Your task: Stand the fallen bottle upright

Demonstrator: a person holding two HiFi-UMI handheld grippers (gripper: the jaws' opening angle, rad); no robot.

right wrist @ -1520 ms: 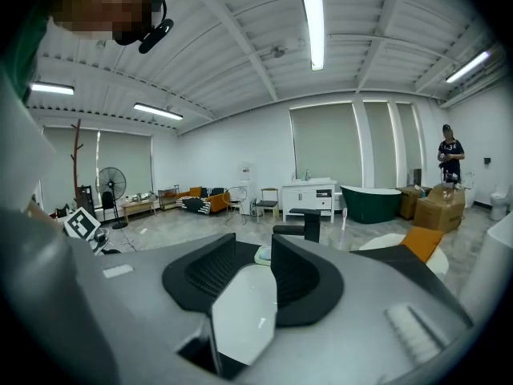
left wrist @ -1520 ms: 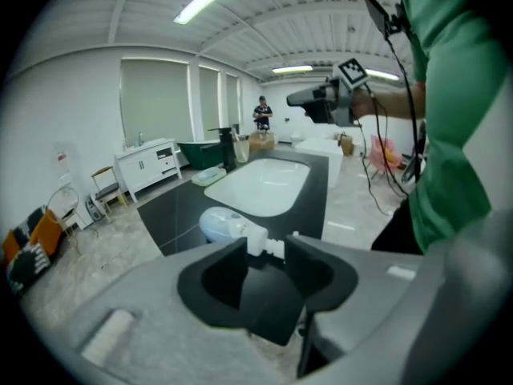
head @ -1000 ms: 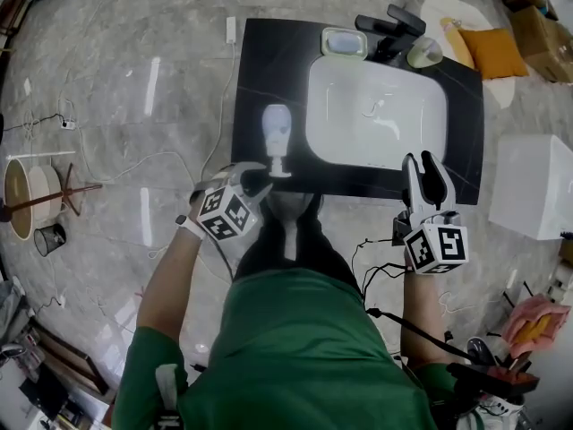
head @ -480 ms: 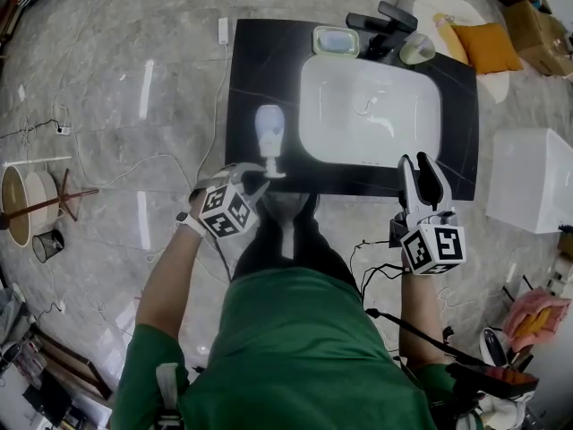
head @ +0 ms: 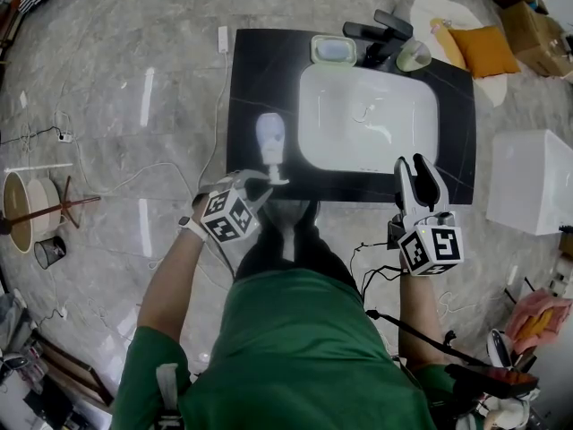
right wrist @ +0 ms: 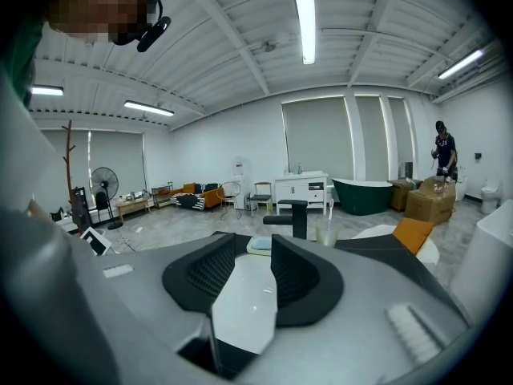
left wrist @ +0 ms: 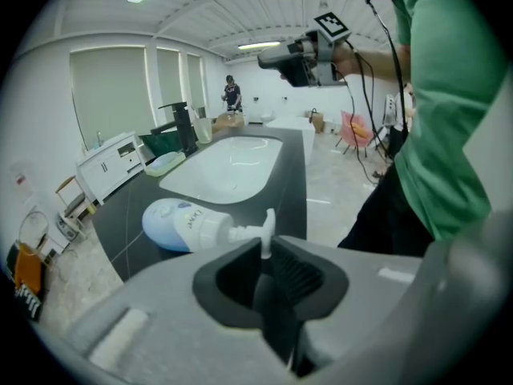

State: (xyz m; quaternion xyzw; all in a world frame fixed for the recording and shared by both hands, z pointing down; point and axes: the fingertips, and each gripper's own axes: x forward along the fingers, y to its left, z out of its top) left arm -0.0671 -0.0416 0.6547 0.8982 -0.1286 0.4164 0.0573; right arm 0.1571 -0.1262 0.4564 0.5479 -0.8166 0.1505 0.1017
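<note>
A pale blue pump bottle (head: 270, 136) lies on its side on the black counter (head: 255, 70), left of the white sink (head: 369, 119), with its pump toward the counter's near edge. In the left gripper view the bottle (left wrist: 186, 224) lies just ahead, and its white pump spout (left wrist: 267, 229) stands between the jaw tips. My left gripper (head: 262, 184) (left wrist: 268, 255) is closing around that spout, and the pads do not visibly press on it. My right gripper (head: 419, 164) (right wrist: 252, 251) hovers open over the counter's near right edge, holding nothing.
A soap dish (head: 333, 49), a black faucet (head: 380, 27) and a cup (head: 414, 55) stand behind the sink. The person's legs stand against the counter's near edge. An orange cushion (head: 488, 50) and a white box (head: 533, 182) lie to the right, cables on the floor to the left.
My left gripper has crept forward onto the pump end of the bottle. The bottle still lies flat in the same spot, and the right gripper has not moved.
</note>
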